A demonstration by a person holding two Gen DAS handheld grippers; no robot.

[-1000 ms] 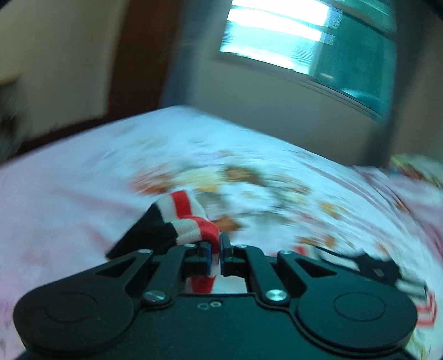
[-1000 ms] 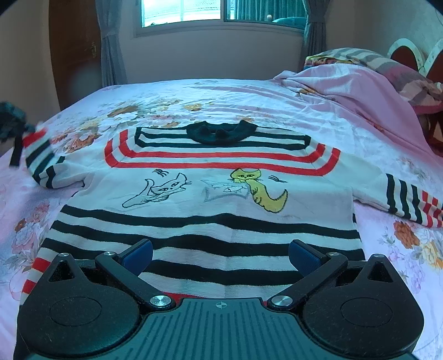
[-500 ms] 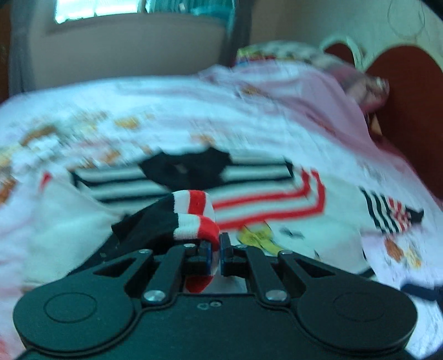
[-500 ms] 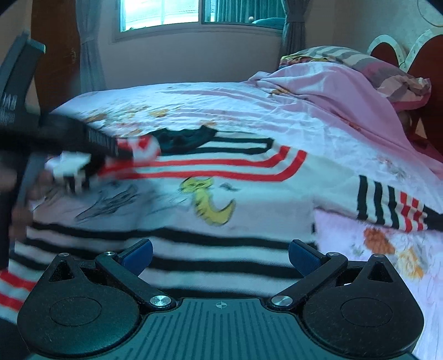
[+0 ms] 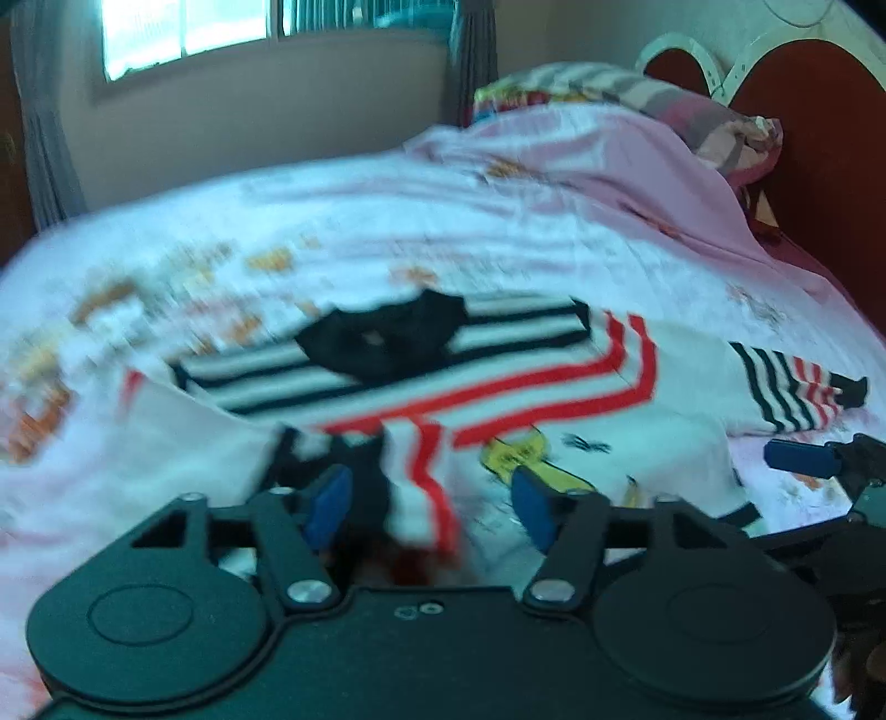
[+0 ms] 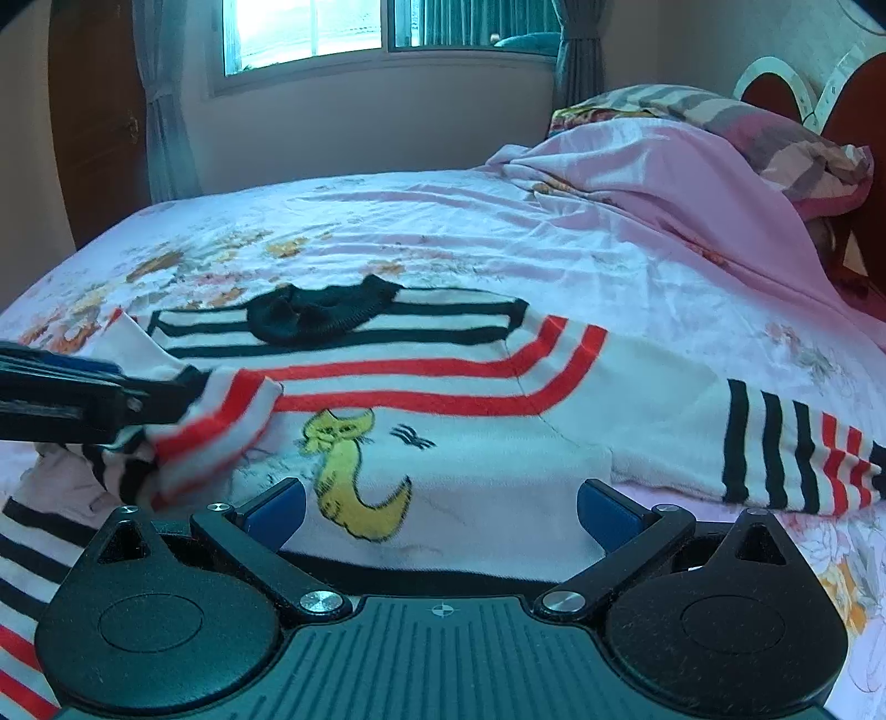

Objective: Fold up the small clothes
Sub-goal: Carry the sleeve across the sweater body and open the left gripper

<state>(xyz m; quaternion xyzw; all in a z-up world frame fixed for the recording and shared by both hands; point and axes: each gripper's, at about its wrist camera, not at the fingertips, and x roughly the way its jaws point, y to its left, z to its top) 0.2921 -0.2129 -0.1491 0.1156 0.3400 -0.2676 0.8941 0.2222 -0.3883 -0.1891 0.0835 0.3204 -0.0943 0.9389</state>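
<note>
A small white sweater [image 6: 470, 459] with black and red stripes, a black collar [image 6: 321, 310] and a yellow cat print lies flat on the bed. Its left sleeve cuff [image 5: 415, 487] is folded in over the chest. The cuff hangs loosely between the blue pads of my left gripper [image 5: 429, 501], whose jaws are opening and no longer pinch it. From the right wrist view the left gripper [image 6: 127, 396] reaches in from the left edge. My right gripper [image 6: 440, 512] stands open over the sweater's lower front, holding nothing. The right sleeve [image 6: 775, 443] lies stretched out to the right.
The floral bedsheet [image 6: 387, 221] spreads behind the sweater. A heaped pink blanket [image 6: 637, 183] and pillows [image 6: 775, 127] lie at the back right, against a red headboard [image 6: 853, 94]. A window [image 6: 310, 27] and a brown door [image 6: 94, 138] are beyond the bed.
My left gripper carried the striped cuff from the left across onto the sweater's chest, then its jaws parted and let the cuff go. The right gripper shifted sideways, staying open.
</note>
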